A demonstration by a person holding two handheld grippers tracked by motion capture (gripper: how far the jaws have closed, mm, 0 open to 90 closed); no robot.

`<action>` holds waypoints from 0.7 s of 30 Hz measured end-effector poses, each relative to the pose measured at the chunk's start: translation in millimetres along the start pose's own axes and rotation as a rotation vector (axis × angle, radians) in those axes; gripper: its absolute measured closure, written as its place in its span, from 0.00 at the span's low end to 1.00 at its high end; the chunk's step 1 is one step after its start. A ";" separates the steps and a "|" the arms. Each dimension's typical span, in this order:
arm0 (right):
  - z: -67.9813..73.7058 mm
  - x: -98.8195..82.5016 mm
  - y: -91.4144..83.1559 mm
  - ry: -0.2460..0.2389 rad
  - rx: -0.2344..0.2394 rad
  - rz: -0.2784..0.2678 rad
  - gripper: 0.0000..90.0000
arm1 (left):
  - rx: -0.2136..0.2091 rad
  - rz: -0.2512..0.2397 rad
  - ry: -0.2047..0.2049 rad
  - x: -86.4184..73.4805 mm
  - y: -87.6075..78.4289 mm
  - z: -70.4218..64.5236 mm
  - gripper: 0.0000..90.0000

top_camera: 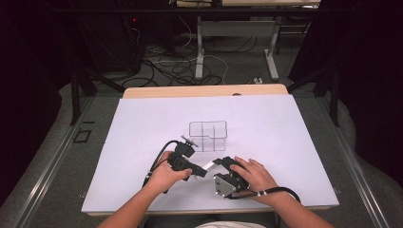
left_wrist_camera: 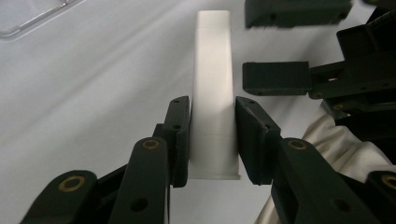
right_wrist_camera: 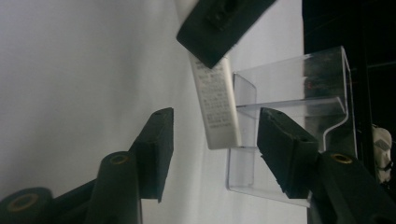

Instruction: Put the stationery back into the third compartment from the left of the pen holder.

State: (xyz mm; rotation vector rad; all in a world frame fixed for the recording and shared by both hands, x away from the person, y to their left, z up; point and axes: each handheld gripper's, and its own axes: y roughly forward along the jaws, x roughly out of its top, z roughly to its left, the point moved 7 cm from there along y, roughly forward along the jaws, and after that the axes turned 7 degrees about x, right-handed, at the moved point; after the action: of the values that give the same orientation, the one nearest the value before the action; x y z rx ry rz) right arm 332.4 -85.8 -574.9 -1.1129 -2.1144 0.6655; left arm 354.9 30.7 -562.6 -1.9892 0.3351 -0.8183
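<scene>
Left gripper (left_wrist_camera: 212, 135) pinched one white tube (left_wrist_camera: 213, 88).
Right gripper (right_wrist_camera: 212, 140) stood spread around the tube's far end; one clear divided box (top_camera: 208, 135) sat just beyond the tube.

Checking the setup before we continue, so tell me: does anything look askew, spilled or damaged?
Nothing stands out. The left gripper holds the white tube squarely, the right gripper stands open around its far end, and the clear organizer sits upright and whole on the white table.

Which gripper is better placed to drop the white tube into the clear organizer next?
Left. The left gripper already clamps the white tube; the right gripper is open, its jaws around the tube's end without gripping. The clear organizer stands just ahead.
</scene>
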 end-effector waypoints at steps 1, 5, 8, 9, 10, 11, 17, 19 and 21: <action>-0.9 1.1 1.1 -0.025 -0.010 -0.015 0.52 | -0.003 0.002 0.006 0.9 0.4 -0.7 0.75; 0.2 2.1 3.0 -0.064 -0.014 -0.002 0.52 | -0.011 0.005 0.007 2.3 2.1 -2.9 0.75; 2.8 1.3 3.3 -0.066 0.002 0.023 0.56 | -0.017 0.002 0.003 2.8 3.4 -5.1 0.75; 2.8 0.6 3.3 -0.076 0.002 0.030 0.56 | -0.022 0.006 0.006 2.7 3.4 -5.5 0.75; 2.7 1.0 4.8 -0.077 -0.013 0.017 0.57 | -0.027 0.005 0.006 2.8 3.7 -6.3 0.75; 1.9 1.2 5.4 -0.087 -0.018 0.019 0.57 | -0.028 0.006 0.012 2.8 3.7 -6.7 0.75; 4.6 1.8 5.2 -0.070 -0.013 0.027 0.59 | -0.048 0.003 0.014 3.3 3.7 -12.3 0.75; 4.0 3.3 6.5 -0.078 -0.031 0.007 0.60 | -0.055 0.001 0.008 3.9 3.2 -14.9 0.75; 3.1 3.1 5.9 -0.096 -0.031 0.013 0.61 | -0.055 0.000 0.016 4.2 3.3 -16.4 0.75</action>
State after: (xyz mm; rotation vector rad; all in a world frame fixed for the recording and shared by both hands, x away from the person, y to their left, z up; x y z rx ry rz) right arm 331.8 -80.6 -580.1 -1.1331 -2.2073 0.7077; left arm 347.3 15.9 -557.9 -2.0350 0.3705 -0.8336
